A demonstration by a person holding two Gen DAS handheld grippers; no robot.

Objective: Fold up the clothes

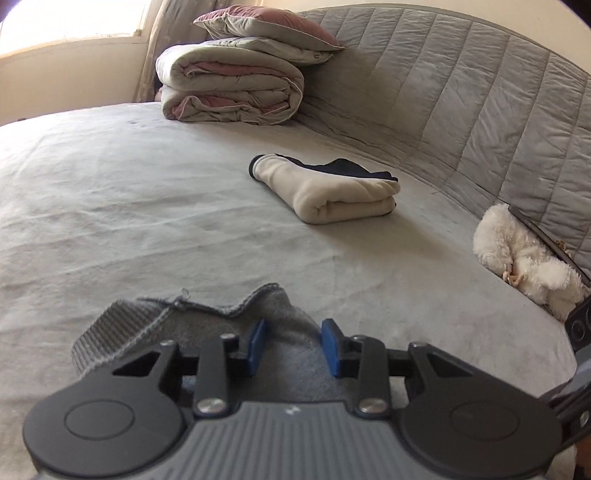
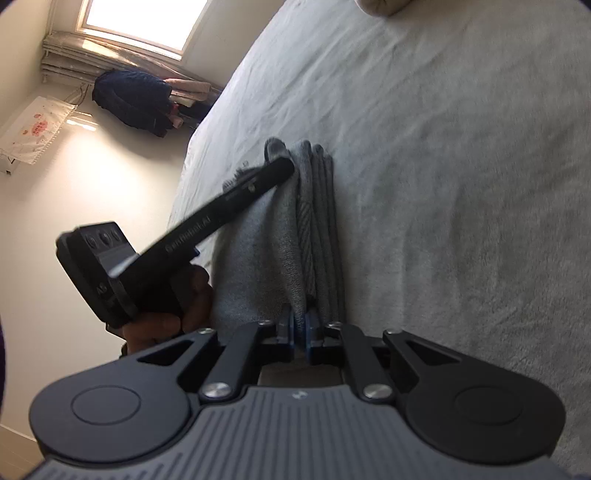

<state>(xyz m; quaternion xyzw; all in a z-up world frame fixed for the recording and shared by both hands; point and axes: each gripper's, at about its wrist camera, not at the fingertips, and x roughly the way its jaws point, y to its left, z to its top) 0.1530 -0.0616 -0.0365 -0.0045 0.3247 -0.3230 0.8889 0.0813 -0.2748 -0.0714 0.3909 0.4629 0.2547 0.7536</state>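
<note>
A grey knit garment (image 1: 207, 325) lies folded into a long narrow strip (image 2: 266, 240) on the pale bed sheet (image 1: 147, 192). My left gripper (image 1: 293, 325) is at one end of it. Its blue pads (image 1: 258, 343) stand apart with a raised fold of the knit between them. In the right wrist view its dark finger (image 2: 258, 184) reaches over the far end of the strip, held by a hand (image 2: 192, 295). My right gripper (image 2: 300, 319) is at the near end, its pads nearly together and pinching the garment's edge.
A folded cream and navy garment (image 1: 332, 192) lies further up the bed. A folded duvet (image 1: 229, 88) topped by a pillow (image 1: 266, 29) sits by the quilted headboard (image 1: 461, 92). A white plush toy (image 1: 524, 258) lies at the right. Beyond the bed's edge is a dark clothes pile (image 2: 136, 99).
</note>
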